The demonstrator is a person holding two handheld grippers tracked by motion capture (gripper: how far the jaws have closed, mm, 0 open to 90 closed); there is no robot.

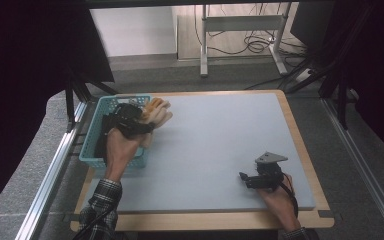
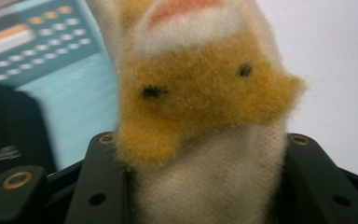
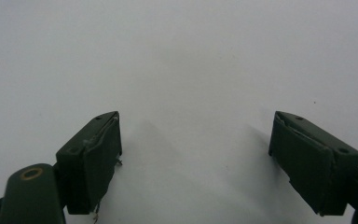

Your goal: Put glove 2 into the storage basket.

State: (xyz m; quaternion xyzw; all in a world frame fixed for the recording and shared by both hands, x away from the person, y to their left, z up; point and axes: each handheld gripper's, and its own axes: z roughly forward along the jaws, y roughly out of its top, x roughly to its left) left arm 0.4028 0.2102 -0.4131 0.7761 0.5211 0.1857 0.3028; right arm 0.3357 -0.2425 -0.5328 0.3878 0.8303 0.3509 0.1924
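Over at the far left of the tabletop [image 1: 220, 150], the left gripper [image 1: 139, 120] has a small plush toy [image 1: 157, 111] pinched between its jaws, held up just above the right-hand rim of the turquoise basket [image 1: 91, 145]. From the left gripper view the toy [image 2: 200, 107] sits squarely between the two black jaws, which are drawn in close and press into its cream-coloured body just below the orange fuzzy patch with two dark stitched marks. The fabric bulges a little around the pads, so I'd judge it soft, light and squashy; it should give under pressure rather than slip, and there is nothing breakable about it. Its pile looks grippy enough. Taking it across the thick middle of the body, as now, seems the safest hold, since a limb or an ear would likely stretch and let the toy dangle and swing.

Something dark lies inside the basket, though I cannot make out what it is.

Down at the near right the right gripper [image 1: 261, 177] rests low over the grey mat, and in its own view the jaws stand wide apart with bare surface between them, holding nothing.
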